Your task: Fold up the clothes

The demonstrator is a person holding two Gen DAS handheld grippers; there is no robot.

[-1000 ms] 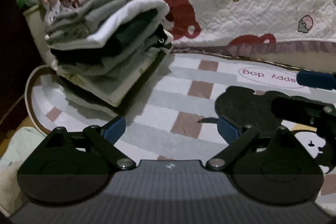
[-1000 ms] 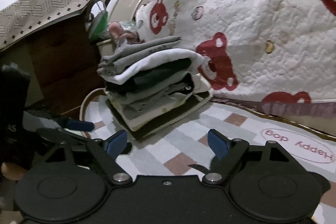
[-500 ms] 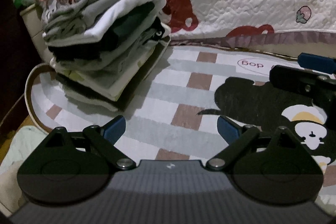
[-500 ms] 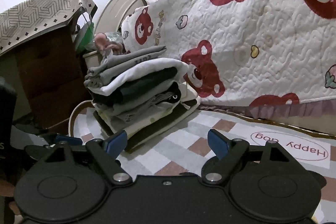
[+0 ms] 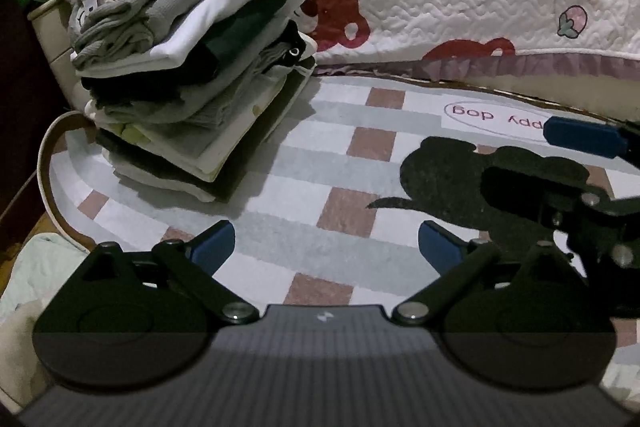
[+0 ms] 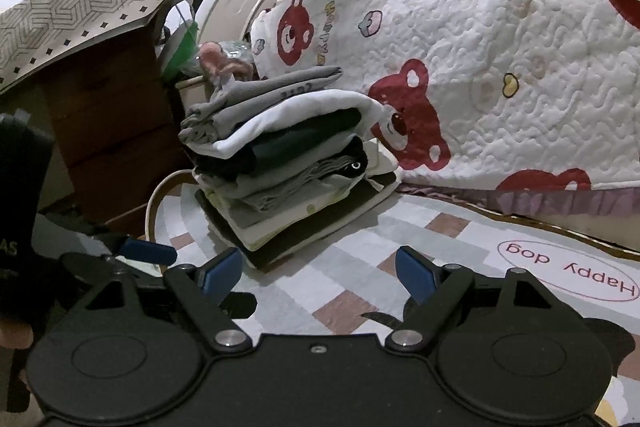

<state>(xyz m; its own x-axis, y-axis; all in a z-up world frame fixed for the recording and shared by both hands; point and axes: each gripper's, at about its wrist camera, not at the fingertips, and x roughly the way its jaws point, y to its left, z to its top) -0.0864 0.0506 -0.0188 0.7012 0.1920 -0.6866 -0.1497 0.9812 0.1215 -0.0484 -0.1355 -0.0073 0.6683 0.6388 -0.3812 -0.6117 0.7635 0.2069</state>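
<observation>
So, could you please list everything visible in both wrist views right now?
Stack of folded clothes: one, grey, white and dark, on the rug's left end.
Rug: one, checked grey, white and pink, on the floor.
Quilt: one, white with red bears, behind the rug.
Cabinet: one, brown, left of the stack.
Patterned cloth: one, beige, atop the cabinet.
Left gripper: jaws opening, nothing between them.
Right gripper: open, empty.

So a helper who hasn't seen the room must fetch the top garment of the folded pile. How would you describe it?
Find the bear-print quilt hanging over the checked rug; the stack of folded clothes stands on the rug at its left end. The grey ribbed garment lies on top, above a white fold, the only one with dark lettering along its edge.
</observation>
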